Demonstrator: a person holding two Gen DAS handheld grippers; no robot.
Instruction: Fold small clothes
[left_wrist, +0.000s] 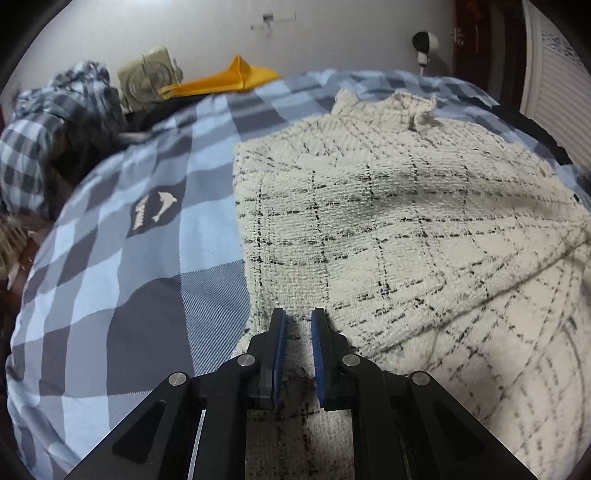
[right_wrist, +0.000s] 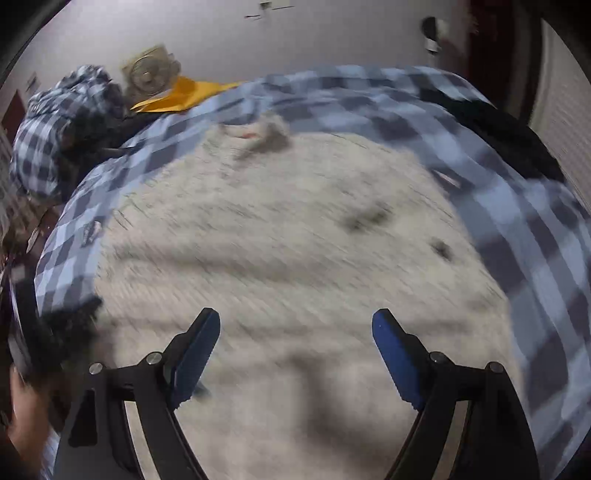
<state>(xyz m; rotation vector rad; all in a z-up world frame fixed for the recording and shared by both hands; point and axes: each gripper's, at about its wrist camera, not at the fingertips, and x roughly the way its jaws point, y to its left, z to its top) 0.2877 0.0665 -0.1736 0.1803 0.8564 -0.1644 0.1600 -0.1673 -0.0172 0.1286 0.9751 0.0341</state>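
One big blue-and-grey checked bedspread (left_wrist: 122, 280) fills most of what I see, and I place everything else against it. On top of it lies the garment I am folding, a cream knitted piece with thin black check lines (left_wrist: 388, 229), spread flat across the right half of the bedspread in my left camera; its collar end (left_wrist: 413, 107) points toward the far wall. In my right camera the same garment (right_wrist: 280, 236) is smeared by motion blur and covers the bedspread's middle.

Beyond the bedspread's far left corner sits a bundled heap of checked fabric (left_wrist: 55, 122), and beside that a beige fan (left_wrist: 147, 79) and a folded orange sheet (left_wrist: 229, 79) lean by the wall.

My left gripper (left_wrist: 298, 332) is over the garment's near left corner, just inside its edge. Its blue pads (left_wrist: 277, 354) stand nearly together with a narrow gap, and no cloth is caught between them; whether the tips touch the knit I cannot tell. My right gripper (right_wrist: 295, 325) is spread wide above the garment's near part, holding nothing.
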